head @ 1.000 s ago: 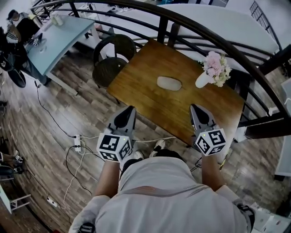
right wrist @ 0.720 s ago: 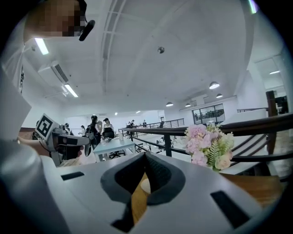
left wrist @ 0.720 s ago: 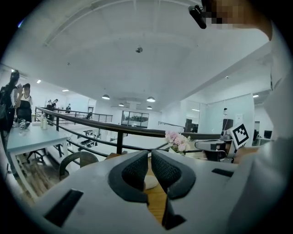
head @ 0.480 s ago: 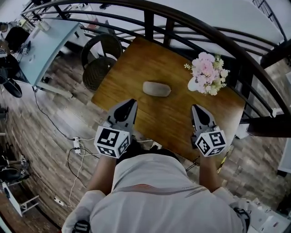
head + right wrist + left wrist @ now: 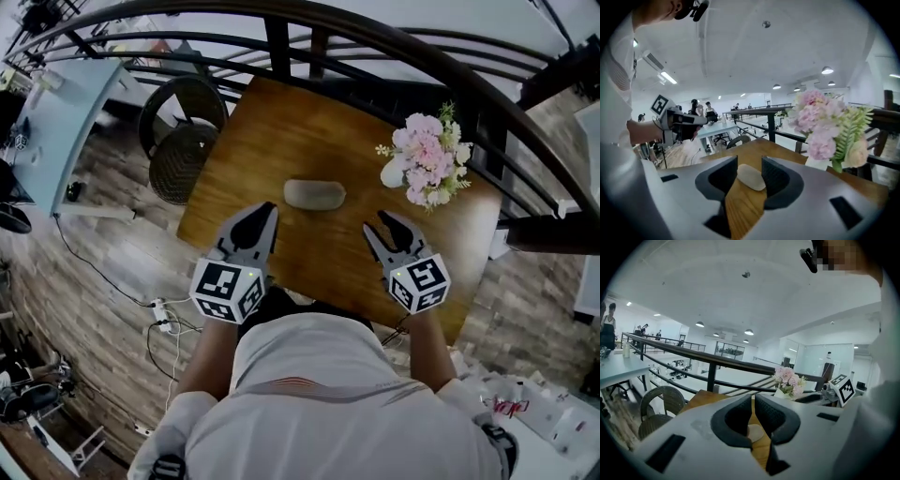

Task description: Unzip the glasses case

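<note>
A pale grey oval glasses case (image 5: 314, 194) lies flat near the middle of the wooden table (image 5: 281, 122). My left gripper (image 5: 268, 207) is shut and hovers just left of and nearer than the case, apart from it. In the left gripper view its jaws (image 5: 753, 397) meet, and the case (image 5: 755, 432) shows below them. My right gripper (image 5: 377, 222) hovers to the right of the case, and its jaws are opening with nothing between them. In the right gripper view the case (image 5: 751, 177) lies on the table beyond the parted jaws (image 5: 749, 163).
A white vase of pink flowers (image 5: 424, 159) stands at the table's far right, close to the right gripper. A dark wicker chair (image 5: 183, 141) sits off the left edge. A black curved railing (image 5: 394, 47) runs behind the table. Cables lie on the floor (image 5: 159, 319).
Both grippers have moved forward over the table towards the case. The right gripper's jaws, shut before, now stand apart. The case has not moved on the table.
</note>
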Motion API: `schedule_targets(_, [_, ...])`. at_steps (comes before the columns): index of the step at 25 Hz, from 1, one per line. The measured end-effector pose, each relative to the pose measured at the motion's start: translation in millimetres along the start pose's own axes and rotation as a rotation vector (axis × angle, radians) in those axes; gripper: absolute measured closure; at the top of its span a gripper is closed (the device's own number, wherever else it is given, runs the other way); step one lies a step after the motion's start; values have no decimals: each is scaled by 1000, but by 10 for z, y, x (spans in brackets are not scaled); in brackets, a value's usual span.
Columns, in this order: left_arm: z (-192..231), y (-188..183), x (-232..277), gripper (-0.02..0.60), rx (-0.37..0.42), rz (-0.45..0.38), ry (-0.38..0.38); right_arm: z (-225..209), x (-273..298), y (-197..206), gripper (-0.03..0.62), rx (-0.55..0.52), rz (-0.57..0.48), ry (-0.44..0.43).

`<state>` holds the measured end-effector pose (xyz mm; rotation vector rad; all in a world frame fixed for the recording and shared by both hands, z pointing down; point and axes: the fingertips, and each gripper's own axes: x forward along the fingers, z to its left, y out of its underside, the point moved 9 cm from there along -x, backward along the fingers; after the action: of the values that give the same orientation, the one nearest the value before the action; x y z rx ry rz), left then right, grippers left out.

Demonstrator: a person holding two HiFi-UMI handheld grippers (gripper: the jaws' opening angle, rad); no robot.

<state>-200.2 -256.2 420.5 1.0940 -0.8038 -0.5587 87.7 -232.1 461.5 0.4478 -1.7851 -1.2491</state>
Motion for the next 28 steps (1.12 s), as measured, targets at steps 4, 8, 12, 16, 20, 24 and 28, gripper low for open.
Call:
schedule_targets(4, [277, 113, 38, 549, -32, 35, 20, 95, 487, 180, 262, -105, 152, -25])
schedule_targets(8, [530, 267, -39, 549, -59, 70, 16, 133, 1089, 396, 172, -243, 290, -50])
schedule_targets(12, [590, 361, -80, 549, -77, 98, 14, 56, 1596, 711, 88, -425, 411, -110])
schedule_targets(16, [627, 437, -117, 549, -85, 119, 5, -48, 2029, 947, 46, -541, 523, -197])
schedule_targets(20, [641, 497, -163, 549, -93, 134, 1, -147, 2301, 1090, 45, -587, 605, -252])
schedule_targets(24, [670, 550, -233, 549, -100, 142, -4, -138, 2364, 1077, 118, -577, 599, -253])
schedule_targets(28, [672, 552, -283, 549, -102, 139, -11, -61, 2210, 932, 143, -395, 509, -240])
